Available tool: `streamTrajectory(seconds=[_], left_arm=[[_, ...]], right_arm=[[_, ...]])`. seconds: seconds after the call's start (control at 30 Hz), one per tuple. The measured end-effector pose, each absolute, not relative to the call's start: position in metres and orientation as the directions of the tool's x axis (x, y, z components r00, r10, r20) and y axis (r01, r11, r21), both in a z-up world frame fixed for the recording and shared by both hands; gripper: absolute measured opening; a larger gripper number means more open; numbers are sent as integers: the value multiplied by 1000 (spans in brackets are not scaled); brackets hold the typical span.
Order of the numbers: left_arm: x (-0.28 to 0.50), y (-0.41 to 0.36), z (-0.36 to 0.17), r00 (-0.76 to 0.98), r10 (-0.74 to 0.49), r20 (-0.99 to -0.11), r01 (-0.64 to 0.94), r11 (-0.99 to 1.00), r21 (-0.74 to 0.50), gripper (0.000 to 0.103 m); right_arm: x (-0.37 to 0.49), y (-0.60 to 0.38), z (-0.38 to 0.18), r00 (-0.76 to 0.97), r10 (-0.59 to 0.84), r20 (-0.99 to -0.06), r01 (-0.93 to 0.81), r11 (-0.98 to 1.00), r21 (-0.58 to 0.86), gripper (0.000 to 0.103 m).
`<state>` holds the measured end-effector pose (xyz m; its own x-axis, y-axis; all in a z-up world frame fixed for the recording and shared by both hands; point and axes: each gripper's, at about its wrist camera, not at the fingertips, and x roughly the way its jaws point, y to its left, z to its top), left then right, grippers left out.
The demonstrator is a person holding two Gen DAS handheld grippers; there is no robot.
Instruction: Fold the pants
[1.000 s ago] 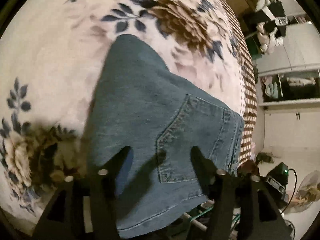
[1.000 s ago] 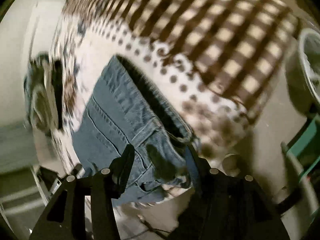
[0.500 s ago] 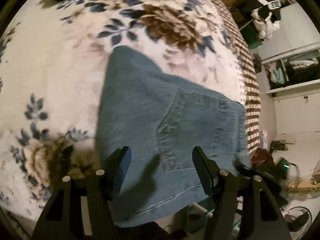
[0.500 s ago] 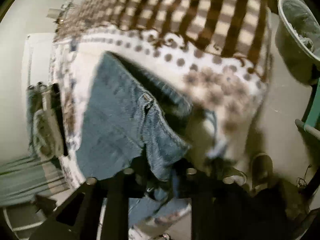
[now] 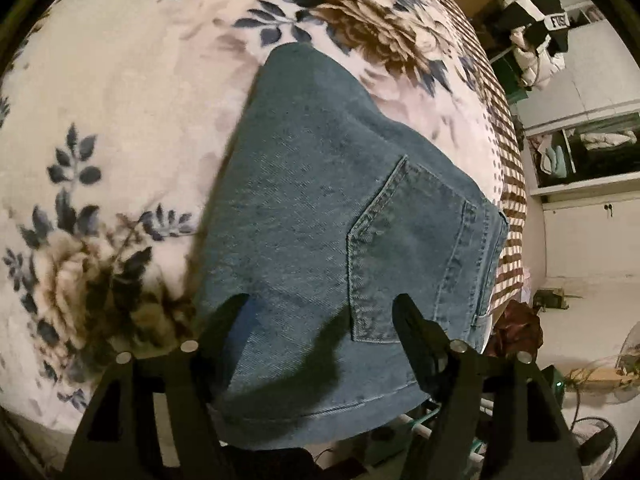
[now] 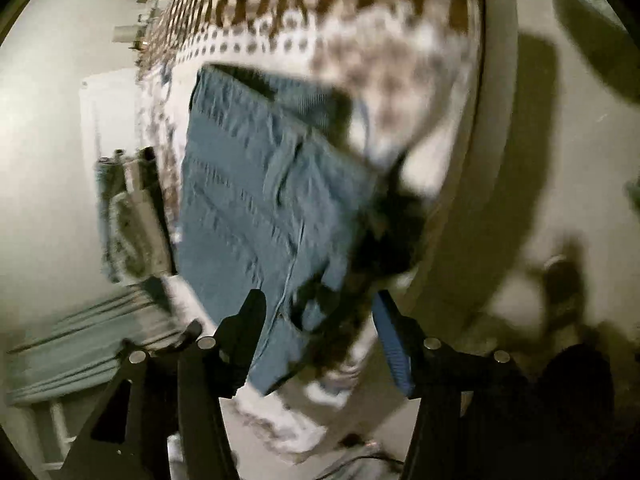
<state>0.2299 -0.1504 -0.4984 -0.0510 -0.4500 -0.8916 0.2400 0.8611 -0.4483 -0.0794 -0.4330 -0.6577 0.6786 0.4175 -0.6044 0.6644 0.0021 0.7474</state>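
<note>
Most of the folding looks done: the jeans lie compact on the bed, left claw and right claw both just opening, released.

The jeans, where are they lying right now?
The jeans lie folded on the flowered blanket near the bed's edge, in the middle of the left view; the back pocket faces up, towards the right.
</note>
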Motion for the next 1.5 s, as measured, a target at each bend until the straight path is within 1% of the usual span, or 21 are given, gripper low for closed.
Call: streamTrajectory(seconds=[0.13,0.23,0.27,0.33,0.5,0.6,0.67,0.7,0.8,0.93,0.97,1.0,1.13,1.17,1.2,1.27,1.33,1.37,1.43,1.47,1.5], left_arm=[[227,-151,-497,-42,-459,-887,277,848,-452,69],[226,-151,-496,-37,-465,-884,298,840,-454,69],[225,-150,-496,-35,-465,-885,304,838,-452,69],[224,-149,-497,-35,-459,-888,318,837,-445,69],[222,-142,-499,-32,-458,-888,319,838,-443,69],[225,-139,-505,-36,-468,-883,314,834,-454,69],[229,-138,-508,-34,-480,-877,306,830,-466,70],[230,-137,-511,-36,-483,-875,308,828,-469,72],[234,-138,-524,-41,-474,-880,317,829,-461,72],[242,-131,-540,-56,-508,-859,245,827,-505,74],[244,-127,-543,-50,-525,-849,214,825,-523,75],[245,-125,-544,-45,-533,-845,202,823,-531,75],[243,-120,-543,-24,-583,-812,184,796,-577,74],[240,-118,-540,-12,-594,-804,185,789,-586,69],[239,-117,-538,-8,-597,-802,190,787,-587,59],[236,-113,-528,0,-611,-792,192,777,-600,46],[237,-106,-523,5,-625,-781,165,771,-616,46],[240,-100,-524,-3,-635,-773,140,765,-629,47],[251,-89,-534,-24,-647,-762,108,756,-646,56],[256,-83,-543,-30,-649,-760,91,756,-648,67],[260,-79,-550,-40,-662,-748,66,745,-663,72]], right_arm=[[-63,-410,-681,687,423,-591,637,40,770,58],[-51,-397,-705,731,431,-529,598,-33,801,58],[-44,-393,-710,736,429,-524,592,-31,805,59],[-41,-390,-711,754,419,-506,569,-33,822,64],[-40,-387,-716,791,403,-461,533,-83,842,65],[-43,-388,-717,844,370,-388,471,-167,866,68],[-36,-388,-706,878,347,-331,400,-150,904,68],[-33,-388,-704,882,341,-325,387,-133,912,68],[-20,-385,-713,837,362,-411,467,-80,881,68],[-4,-383,-712,833,367,-414,474,-88,876,68],[0,-381,-708,829,364,-424,479,-70,875,63],[4,-379,-705,824,364,-434,485,-57,873,53],[15,-372,-696,812,346,-470,510,-27,860,44],[16,-370,-691,809,340,-480,515,-16,857,42],[19,-368,-685,800,335,-498,529,1,849,41],[24,-365,-673,787,331,-521,545,24,838,39],[28,-364,-664,782,338,-524,548,27,836,39],[31,-364,-658,783,347,-517,543,27,839,39],[39,-364,-654,768,369,-523,548,45,835,39],[44,-365,-654,756,392,-524,549,56,834,39],[46,-364,-656,746,407,-527,554,61,831,39]])
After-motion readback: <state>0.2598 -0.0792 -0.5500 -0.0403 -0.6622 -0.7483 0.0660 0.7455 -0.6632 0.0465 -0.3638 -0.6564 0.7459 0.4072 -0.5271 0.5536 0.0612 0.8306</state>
